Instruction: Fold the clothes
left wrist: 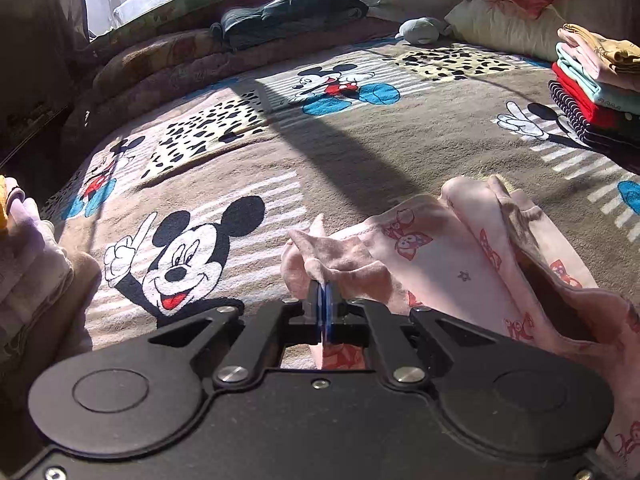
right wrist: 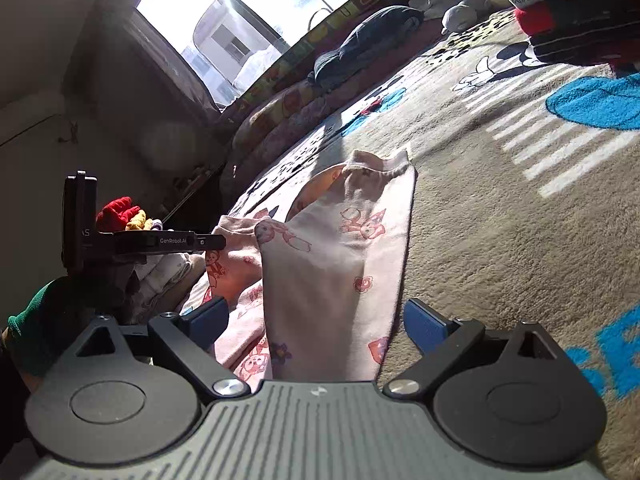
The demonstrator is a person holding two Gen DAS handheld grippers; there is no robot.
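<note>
Near centre of the left wrist view, left gripper [left wrist: 324, 300] has its blue pads pressed together on a bunched edge of the pink printed garment [left wrist: 436, 248]; cloth pokes up above the pads and hangs through below. Garment trails off to the right, rumpled, lying on the Mickey Mouse blanket [left wrist: 280, 152]. Far right: stack of folded clothes [left wrist: 592, 92]. Far side: dark cushion [left wrist: 292, 16], grey plush toy [left wrist: 424, 30]. Left edge: pile of pale clothes [left wrist: 28, 256].

Right wrist view: right gripper [right wrist: 316, 320] spread wide, holds nothing, blue pads either side of the garment [right wrist: 344, 256], not touching it as far as visible. Garment runs away from the camera, its hemmed end at the far end, partly doubled over. Left gripper [right wrist: 168, 240] seen side-on at left, at the garment's left edge. Behind it a red and yellow bundle [right wrist: 120, 214]. Folded stack [right wrist: 580, 20] far right.

Handling, judged: light, thin, floppy knit; no stiffness, sags and bunches, drags on the fleecy blanket. Best hold for the right gripper looks like the near right edge or corner, opposite the left pinch, so the cloth can be tensioned flat.
</note>
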